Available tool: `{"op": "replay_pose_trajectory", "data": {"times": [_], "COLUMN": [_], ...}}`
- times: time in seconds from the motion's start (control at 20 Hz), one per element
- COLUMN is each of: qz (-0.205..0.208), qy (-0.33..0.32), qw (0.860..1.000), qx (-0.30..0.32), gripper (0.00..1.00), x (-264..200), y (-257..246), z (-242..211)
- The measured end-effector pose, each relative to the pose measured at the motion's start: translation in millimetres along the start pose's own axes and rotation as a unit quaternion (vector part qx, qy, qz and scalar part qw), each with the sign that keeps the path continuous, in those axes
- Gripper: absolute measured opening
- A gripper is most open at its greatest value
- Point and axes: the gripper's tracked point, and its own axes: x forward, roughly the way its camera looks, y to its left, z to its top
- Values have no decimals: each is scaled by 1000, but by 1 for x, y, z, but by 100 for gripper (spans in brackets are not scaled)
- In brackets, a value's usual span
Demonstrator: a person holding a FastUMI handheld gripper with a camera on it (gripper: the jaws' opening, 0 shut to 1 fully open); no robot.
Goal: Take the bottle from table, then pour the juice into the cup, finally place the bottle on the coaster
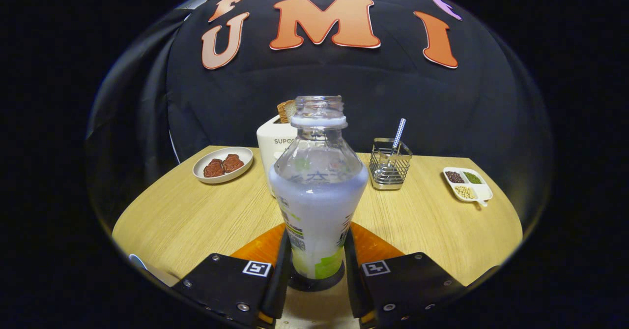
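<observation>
Nearest the lens: jaws (317, 262) clenched on the lower body of the juice bottle (318, 191), one finger pressed to each flank, gap no wider than the bottle itself. Bottle upright between the jaws, cap off, neck open, milky liquid filling roughly the lower two thirds. Base seems to sit over an orange coaster (373, 245) showing on either side just behind the fingers; whether resting on it or held just above, cannot tell.

Handling, as a judgement: thin clear plastic, likely to flex under hard squeeze; moderately heavy with liquid; smooth label possibly slippery. Open top means any tilt spills. Low grip on the narrow waist looks sound, though weight stands above the fingers.

Beyond the jaws, largest first: wooden tabletop (196, 221); white toaster (272, 147) with bread, directly behind the bottle; plate of reddish pieces (222, 164) beyond and left; wire holder (390, 169) with a straw, beyond and right; divided dish of beans (467, 184) farther right.
</observation>
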Motion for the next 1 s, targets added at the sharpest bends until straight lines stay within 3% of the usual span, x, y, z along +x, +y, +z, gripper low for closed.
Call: {"op": "replay_pose_trajectory", "data": {"times": [0.25, 0.45, 0.6, 0.65, 0.9, 1.0], "qz": [4, 7, 8, 5, -14, -42], "qy": [0, 16, 13, 13, -25, -32], "qw": [1000, 1000, 1000, 1000, 999, 997], "qx": [-7, -23, -17, -10, 46, 49], "gripper": [55, 66, 92, 96, 97, 97], "x": [2, -2, -9, -14, -71, -101], "y": [1, 4, 5, 4, -10, -32], "z": [-9, -23, -23, -21, 22, 40]}}
